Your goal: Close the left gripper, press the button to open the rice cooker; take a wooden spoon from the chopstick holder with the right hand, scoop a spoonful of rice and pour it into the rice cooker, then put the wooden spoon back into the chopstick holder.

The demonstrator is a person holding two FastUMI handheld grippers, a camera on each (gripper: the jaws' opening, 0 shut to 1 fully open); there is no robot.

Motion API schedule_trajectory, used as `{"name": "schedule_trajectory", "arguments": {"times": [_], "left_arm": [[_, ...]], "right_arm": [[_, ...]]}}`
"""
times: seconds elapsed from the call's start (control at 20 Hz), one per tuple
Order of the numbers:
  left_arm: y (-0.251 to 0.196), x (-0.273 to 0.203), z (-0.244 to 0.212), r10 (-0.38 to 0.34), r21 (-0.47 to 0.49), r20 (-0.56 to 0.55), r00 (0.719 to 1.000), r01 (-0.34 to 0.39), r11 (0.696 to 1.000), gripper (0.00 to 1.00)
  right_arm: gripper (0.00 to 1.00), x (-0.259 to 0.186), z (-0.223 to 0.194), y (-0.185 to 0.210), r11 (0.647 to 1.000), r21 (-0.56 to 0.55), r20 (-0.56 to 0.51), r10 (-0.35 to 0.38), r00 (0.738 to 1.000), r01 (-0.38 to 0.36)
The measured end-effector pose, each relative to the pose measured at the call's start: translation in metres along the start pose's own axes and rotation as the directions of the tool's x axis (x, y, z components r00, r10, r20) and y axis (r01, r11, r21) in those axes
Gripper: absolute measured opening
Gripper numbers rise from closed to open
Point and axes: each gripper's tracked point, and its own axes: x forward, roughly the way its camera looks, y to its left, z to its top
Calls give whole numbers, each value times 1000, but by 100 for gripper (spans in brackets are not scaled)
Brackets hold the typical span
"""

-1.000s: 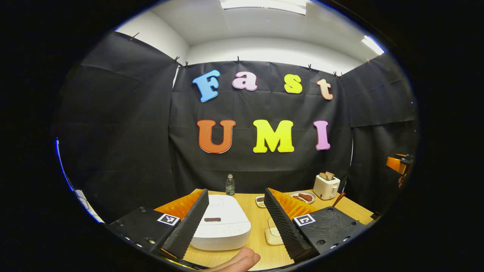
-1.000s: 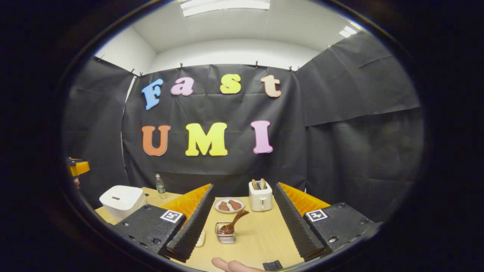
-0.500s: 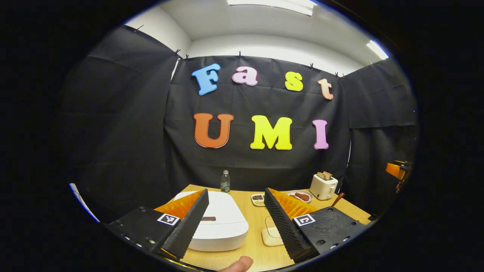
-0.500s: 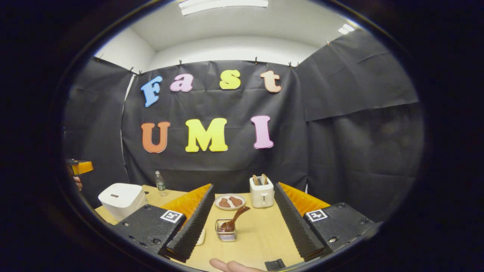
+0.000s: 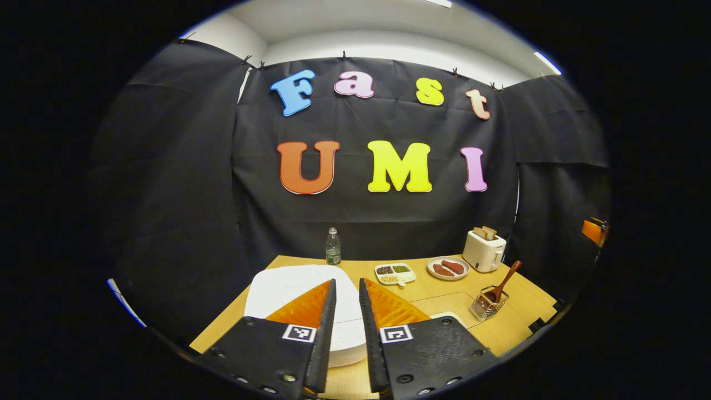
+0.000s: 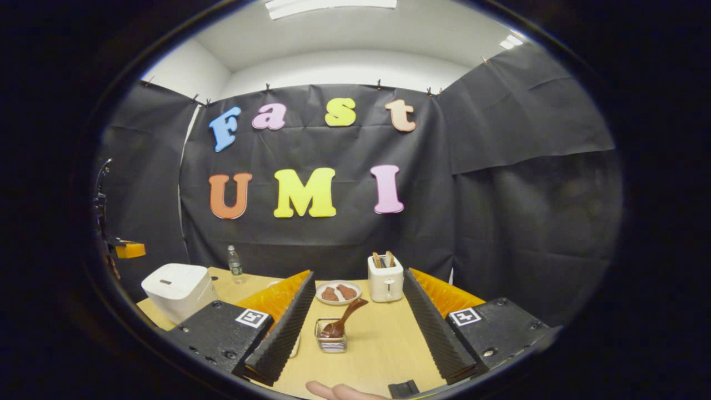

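- In the left gripper view, the left gripper (image 5: 348, 333) hangs above the near edge of the pale wooden table (image 5: 439, 297), its two fingers drawn nearly together with just a thin slit between them and nothing in it.
- Behind those fingers sits the white, rounded rice cooker (image 5: 278, 291) with its lid down; the fingers hide the button.
- Farther back stand a small clear plastic bottle (image 5: 333, 247), a white divided dish of grains (image 5: 395, 273), a round plate with brown pieces of food (image 5: 447, 268) and a white toaster with bread slices in it (image 5: 484, 250).
- Toward the right edge of the table, a wire chopstick holder (image 5: 484, 306) carries the brown wooden spoon (image 5: 503, 281) — its handle leans up and to the right.
- In the right gripper view, the right gripper (image 6: 356, 328) is spread wide and grips nothing; a fingertip of the person's hand (image 6: 339, 391) shows at the bottom.
- Between its fingers, on the table, stands the chopstick holder with the wooden spoon tilted in it, well apart from both fingers.
- Beyond are the plate and the toaster; the rice cooker sits at the far left of the table, the bottle just behind it.
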Motion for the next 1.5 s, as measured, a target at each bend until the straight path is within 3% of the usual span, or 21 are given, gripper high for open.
{"name": "schedule_trajectory", "arguments": {"times": [0.1, 0.25, 0.3, 0.5, 0.65, 0.85, 1.05, 1.25, 1.35, 1.5], "left_arm": [[9, 9, -7, 34, 37, -23, 999, -33, 999, 9], [9, 26, -28, 43, 59, -93, 995, -38, 998, 8], [7, 31, -35, 34, 51, -119, 992, -28, 998, 0], [16, 51, -61, 53, 30, -208, 977, -48, 998, 0], [24, 63, -65, 73, 9, -209, 975, -72, 997, 0], [39, 78, -91, 122, -26, -279, 953, -134, 991, 0], [41, 85, -110, 121, -30, -330, 936, -138, 990, 0], [41, 84, -113, 106, -46, -341, 934, -129, 991, 0], [40, 83, -122, 102, -52, -372, 922, -131, 990, 0], [41, 84, -118, 109, -36, -360, 927, -131, 991, 0]], "right_arm": [[100, 2, -4, -1, 999, 32, -8, 3, 1000, -2], [100, 5, -11, -3, 1000, 24, -14, 9, 1000, -8], [99, 7, -13, -5, 1000, 19, -18, 6, 1000, -5], [100, 8, -29, -6, 1000, 24, -43, 5, 999, -4], [100, 1, -28, 0, 998, 65, -32, 27, 999, -25], [100, -9, -19, 1, 999, 14, 21, 32, 999, -32], [99, -17, -24, 7, 999, -14, 22, 49, 999, -49], [99, -29, -31, 26, 991, 11, -4, 131, 991, -130], [100, -31, -27, 24, 992, -10, 13, 127, 992, -127], [100, -31, -28, 24, 992, -21, 17, 128, 992, -128]]}}
